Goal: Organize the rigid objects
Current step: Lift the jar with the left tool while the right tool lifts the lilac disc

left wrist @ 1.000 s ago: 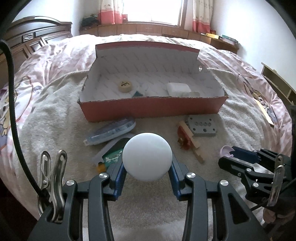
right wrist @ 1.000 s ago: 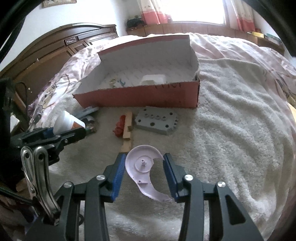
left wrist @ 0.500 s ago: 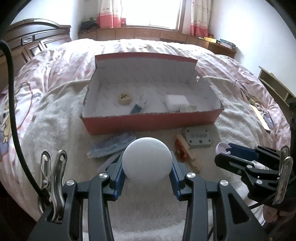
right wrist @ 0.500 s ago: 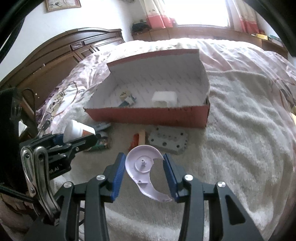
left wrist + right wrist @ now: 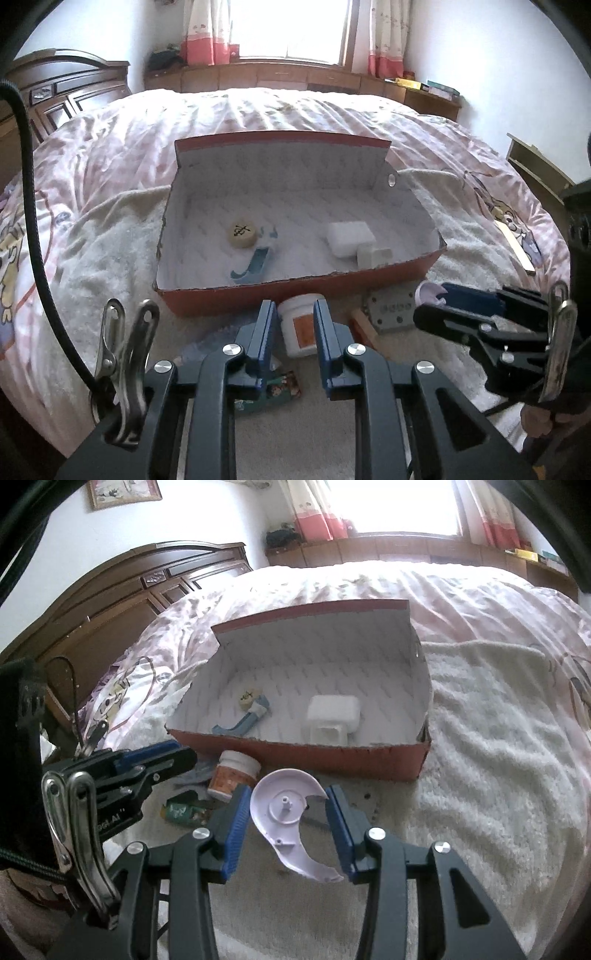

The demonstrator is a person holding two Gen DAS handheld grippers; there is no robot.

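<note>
Right wrist view: chipped lilac plastic disc (image 5: pixel 286 818) between blue fingers (image 5: pixel 234 825).

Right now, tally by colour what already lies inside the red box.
Beige: 1, the round disc
Blue: 1, the curved piece
White: 2, the block and the small piece against it
Total: 4 in the red box

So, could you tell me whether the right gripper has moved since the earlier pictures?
Yes: holding the lilac piece, the right gripper has risen and advanced toward the red box.
</note>
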